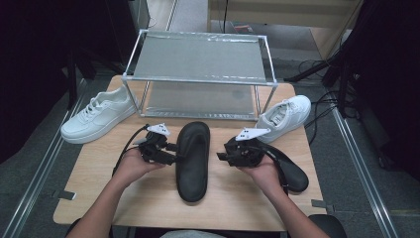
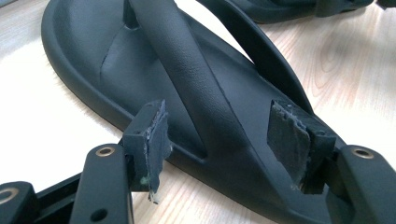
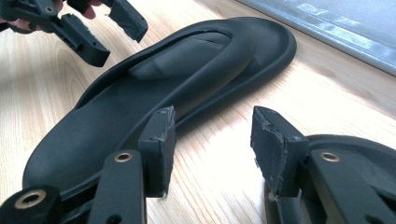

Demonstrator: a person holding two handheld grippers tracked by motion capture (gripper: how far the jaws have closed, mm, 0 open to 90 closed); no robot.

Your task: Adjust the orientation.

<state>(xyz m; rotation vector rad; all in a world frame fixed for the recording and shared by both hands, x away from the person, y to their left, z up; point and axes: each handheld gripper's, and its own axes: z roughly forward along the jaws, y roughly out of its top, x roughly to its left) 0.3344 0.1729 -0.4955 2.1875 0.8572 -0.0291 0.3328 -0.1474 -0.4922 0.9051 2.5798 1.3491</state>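
From my seat, my right hand (image 1: pixel 262 173) and its gripper (image 1: pixel 229 155) cover most of the second black flip-flop (image 1: pixel 297 176); I see just its outer rim and heel. Ahead of my left gripper (image 2: pixel 219 140), the nearer flip-flop (image 2: pixel 140 70) runs off the frame, toe and heel cut away. My forearms leave the bottom edge.

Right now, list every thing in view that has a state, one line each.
Left gripper: open, jaws astride the flip-flop's strap.
Right gripper: open, over bare table, holding nothing.
Middle flip-flop: flat on the table, sole down.
Right flip-flop: flat, partly under the right hand.
Two white sneakers: upright.
Shoe rack: shelves bare.
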